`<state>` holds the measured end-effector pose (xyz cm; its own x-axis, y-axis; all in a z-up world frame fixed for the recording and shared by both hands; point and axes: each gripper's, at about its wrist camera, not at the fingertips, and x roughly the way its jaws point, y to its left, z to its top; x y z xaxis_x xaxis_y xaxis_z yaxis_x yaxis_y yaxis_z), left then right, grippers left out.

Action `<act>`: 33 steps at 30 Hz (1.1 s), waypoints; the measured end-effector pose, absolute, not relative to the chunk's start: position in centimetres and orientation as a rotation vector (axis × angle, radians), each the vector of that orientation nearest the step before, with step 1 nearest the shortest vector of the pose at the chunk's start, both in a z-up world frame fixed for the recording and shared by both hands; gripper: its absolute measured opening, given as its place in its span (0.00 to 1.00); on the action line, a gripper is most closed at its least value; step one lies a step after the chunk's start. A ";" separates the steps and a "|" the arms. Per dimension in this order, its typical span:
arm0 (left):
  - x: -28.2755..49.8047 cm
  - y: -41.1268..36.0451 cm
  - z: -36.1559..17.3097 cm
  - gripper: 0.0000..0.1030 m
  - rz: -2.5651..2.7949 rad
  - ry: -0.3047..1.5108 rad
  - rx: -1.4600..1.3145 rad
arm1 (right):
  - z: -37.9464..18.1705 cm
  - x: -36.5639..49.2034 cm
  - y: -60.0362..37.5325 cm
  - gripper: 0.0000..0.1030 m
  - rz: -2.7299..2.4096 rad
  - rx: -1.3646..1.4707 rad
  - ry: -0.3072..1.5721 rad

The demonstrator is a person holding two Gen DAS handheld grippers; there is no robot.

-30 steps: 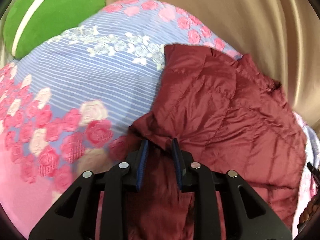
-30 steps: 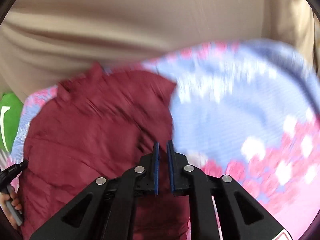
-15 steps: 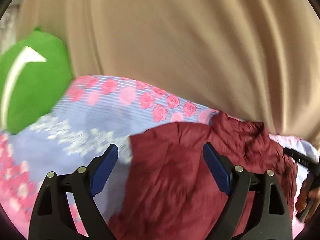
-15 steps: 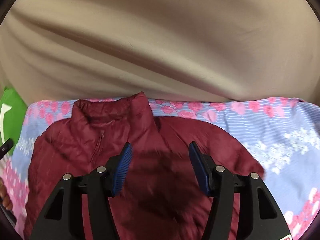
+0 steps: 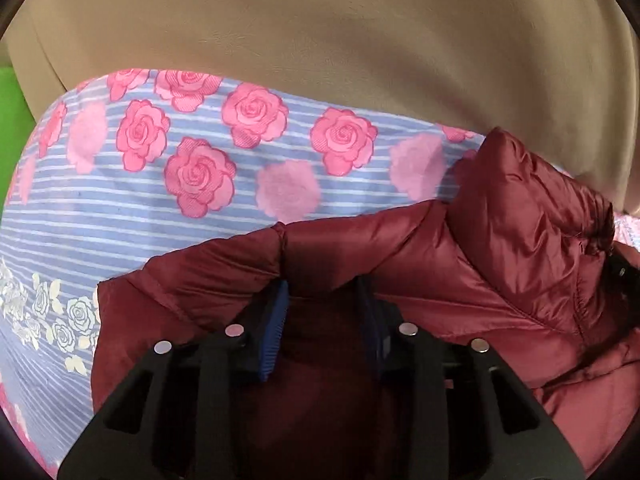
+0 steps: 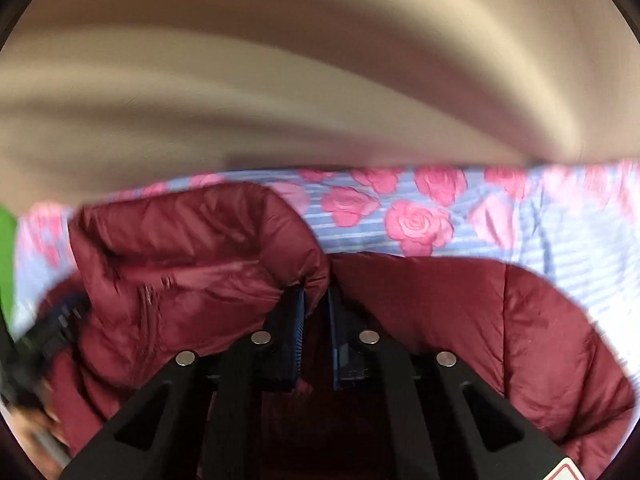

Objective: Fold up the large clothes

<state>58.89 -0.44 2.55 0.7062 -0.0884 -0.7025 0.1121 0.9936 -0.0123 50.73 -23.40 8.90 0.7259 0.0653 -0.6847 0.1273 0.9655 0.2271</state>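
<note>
Between the closing left gripper [image 5: 322, 292] pads bunched the jacket [image 5: 500, 264] shoulder; the closing right gripper [image 6: 316, 300] pinched its other shoulder. Puffy, light and slippery, it probably needed deep seam grips.

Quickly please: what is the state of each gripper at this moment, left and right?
Left gripper: jaws closing, with the shoulder edge of the maroon jacket between them.
Right gripper: jaws closing, pinched on a fold of the jacket near its collar.
</note>
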 end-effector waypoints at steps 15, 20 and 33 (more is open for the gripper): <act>55.0 0.4 4.9 0.34 -0.009 0.699 0.083 | 12.2 43.5 -26.6 0.13 -0.166 0.394 0.621; 47.5 4.9 7.6 0.56 -0.099 0.614 0.073 | 15.2 32.0 -29.8 0.18 -0.114 0.360 0.530; 21.8 21.1 2.5 0.73 -0.231 0.897 -0.159 | 5.6 0.0 -28.5 0.73 -0.159 0.179 0.698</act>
<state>21.83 21.08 2.46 0.6015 -0.2651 -0.7536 0.1323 0.9634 -0.2333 -0.02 -28.54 5.61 0.7553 -0.0851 -0.6499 0.2044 0.9727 0.1102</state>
